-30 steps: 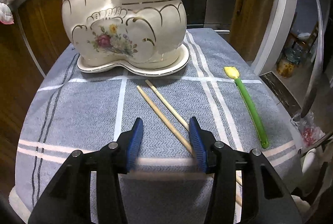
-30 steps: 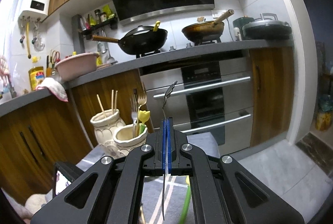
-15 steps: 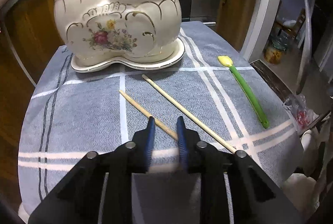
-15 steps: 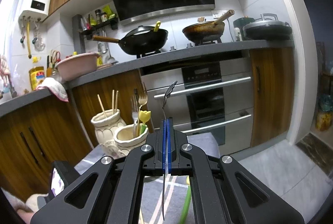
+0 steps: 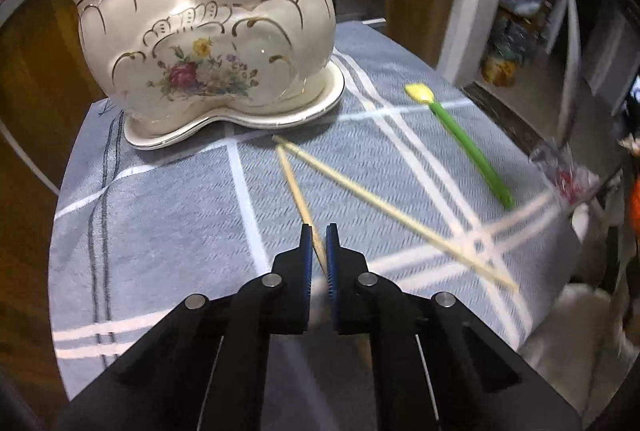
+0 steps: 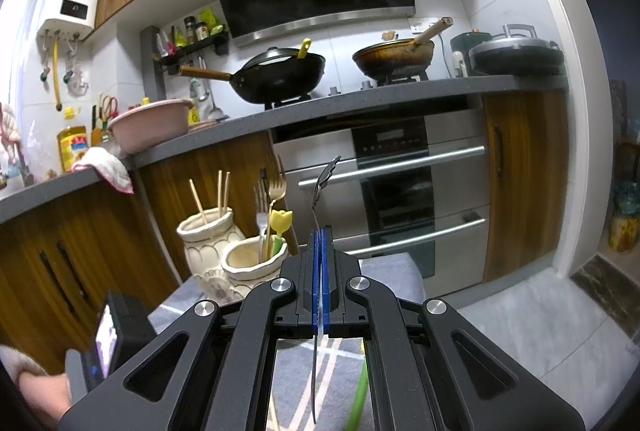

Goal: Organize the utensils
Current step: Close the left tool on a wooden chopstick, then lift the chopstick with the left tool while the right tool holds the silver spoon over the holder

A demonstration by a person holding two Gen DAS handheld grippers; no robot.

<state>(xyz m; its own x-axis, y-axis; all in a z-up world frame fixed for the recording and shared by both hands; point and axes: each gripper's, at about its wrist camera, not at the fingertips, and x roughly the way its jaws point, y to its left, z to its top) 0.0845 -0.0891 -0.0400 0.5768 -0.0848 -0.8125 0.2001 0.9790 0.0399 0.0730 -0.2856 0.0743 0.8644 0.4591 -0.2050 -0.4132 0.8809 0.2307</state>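
Chopstick, pale bamboo, slender (image 5: pixel 298 191): clamped at its near end between the blue pads of the left gripper (image 5: pixel 317 251), whose jaws have just been closing onto it; tip pointing at the cream floral ceramic holder (image 5: pixel 208 43). Second bamboo chopstick (image 5: pixel 392 211) and green tulip-ended spoon (image 5: pixel 464 143) lie loose right of the holder. Right gripper (image 6: pixel 320 271) pinches a thin dark metal utensil (image 6: pixel 320 191). Advice: lift steadily, tilt upright, seat in the holder's taller left compartment among like sticks.
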